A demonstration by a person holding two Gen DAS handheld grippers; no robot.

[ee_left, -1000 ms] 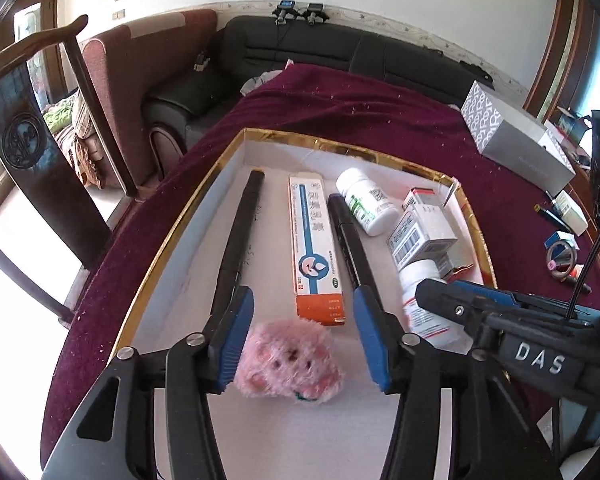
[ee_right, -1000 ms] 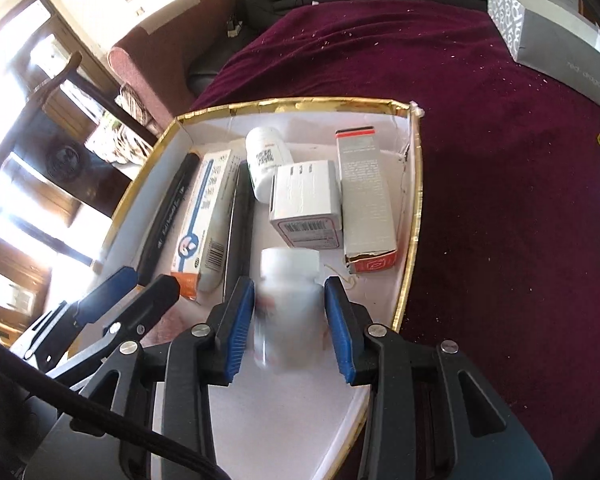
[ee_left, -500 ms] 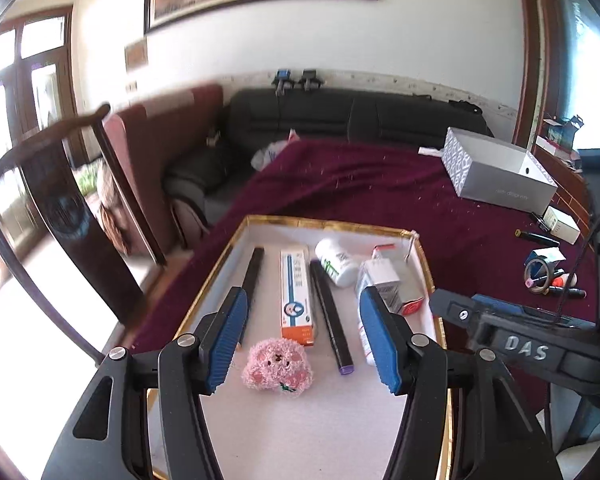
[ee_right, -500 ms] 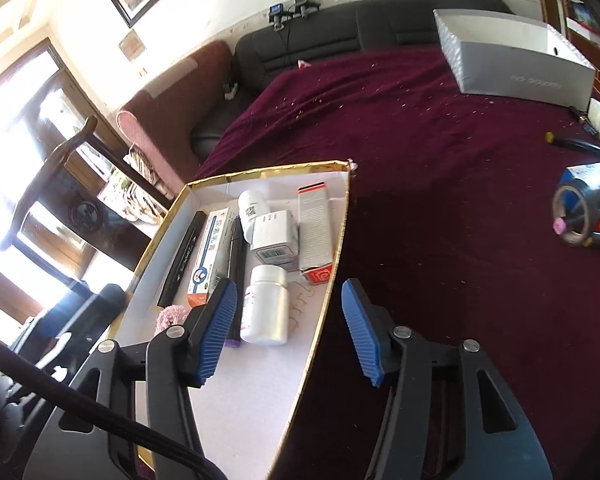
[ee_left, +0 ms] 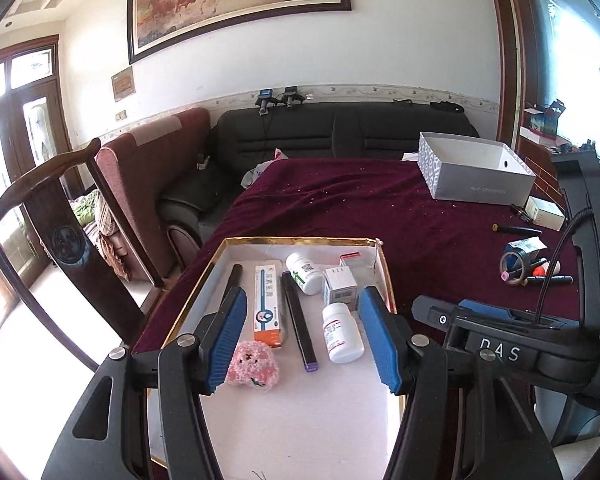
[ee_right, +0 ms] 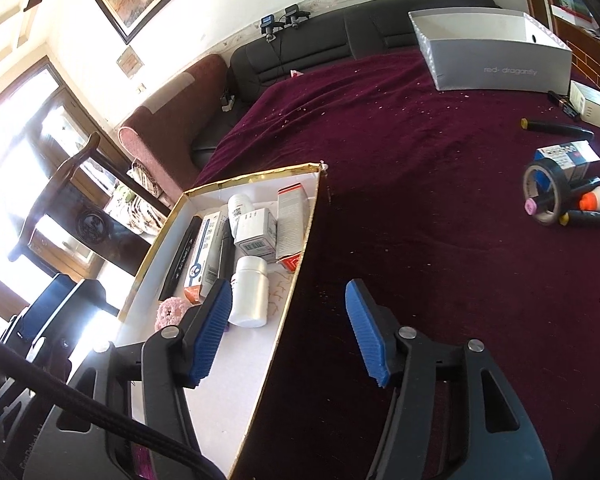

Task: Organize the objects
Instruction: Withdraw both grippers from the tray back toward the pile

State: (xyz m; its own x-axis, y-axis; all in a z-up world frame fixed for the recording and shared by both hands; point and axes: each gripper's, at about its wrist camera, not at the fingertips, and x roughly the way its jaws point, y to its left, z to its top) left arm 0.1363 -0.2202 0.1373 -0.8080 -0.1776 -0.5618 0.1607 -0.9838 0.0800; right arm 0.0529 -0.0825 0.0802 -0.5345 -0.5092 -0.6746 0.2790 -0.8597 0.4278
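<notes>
Tray of medicines on a maroon-covered counter, both grippers held above it and empty.

Left gripper [ee_left: 302, 336] hangs over the gold-rimmed tray [ee_left: 216, 258], its fingers parted about halfway with nothing between them. Inside the tray, from nine o'clock toward three: a black pen [ee_left: 232, 276], a long orange-and-white box [ee_left: 267, 305], a pink plush toy [ee_left: 253, 365] at its near end, a second black pen [ee_left: 298, 320], then a white pill bottle [ee_left: 342, 333]. Right gripper [ee_right: 290, 330] straddles the tray's three-o'clock rim, its fingers opening and gripping nothing. A grey shoebox [ee_right: 492, 50] stands at one o'clock, well apart.
</notes>
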